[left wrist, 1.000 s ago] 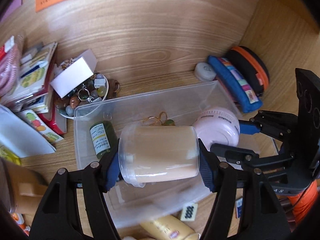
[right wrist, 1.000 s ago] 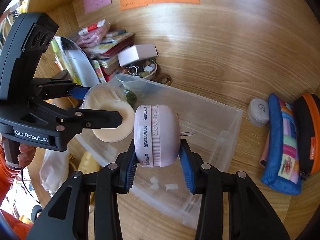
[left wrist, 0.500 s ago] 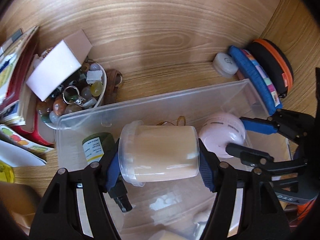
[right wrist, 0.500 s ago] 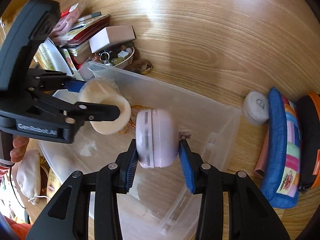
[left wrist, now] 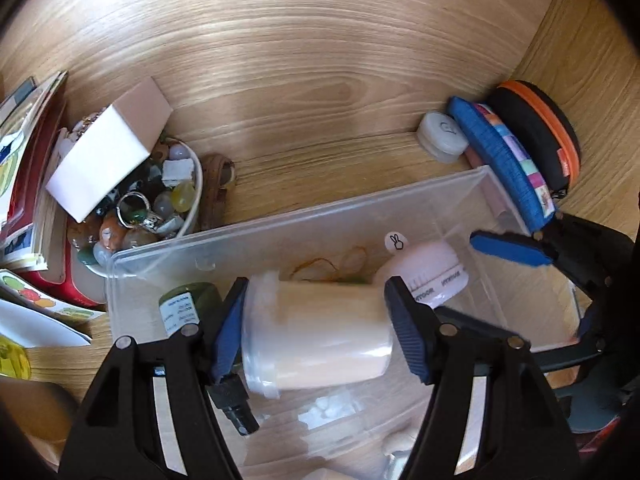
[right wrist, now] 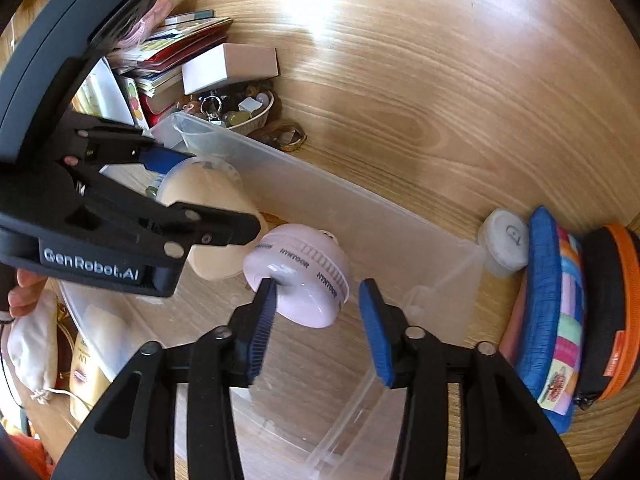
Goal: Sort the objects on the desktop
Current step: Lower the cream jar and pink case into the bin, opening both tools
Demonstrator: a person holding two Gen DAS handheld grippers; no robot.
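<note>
The left hand-held gripper [left wrist: 316, 332] is clamped on a cream-filled jar [left wrist: 316, 336] lying sideways between its blue pads, lid end against the left pad and base against the right. The jar hangs inside a clear plastic bin [left wrist: 280, 236] that sits on the wooden surface [left wrist: 320, 80]. Just to the left of this hand-held gripper, in the bin, lies a small green bottle [left wrist: 184, 304] with a white label.

The right hand-held gripper [right wrist: 316, 320] stands spread, its pads apart. A round pale pink case [right wrist: 300, 280] sits tilted in the bin just ahead of it, touching or nearly touching the left pad and clear of the right pad. In the left wrist view the same case [left wrist: 436, 268] shows just beyond and to the right of the jar.

Beyond the bin's far left corner a white bowl [left wrist: 194, 184] holds beads and rings, with a white box [left wrist: 108, 156] resting on top of it; books [left wrist: 28, 184] are stacked beside it. To the far right of the bin, a small white round container [right wrist: 506, 240] stands next to a blue striped pouch [right wrist: 552, 320], and a black pouch [right wrist: 608, 304] with an orange zip lies against that.
</note>
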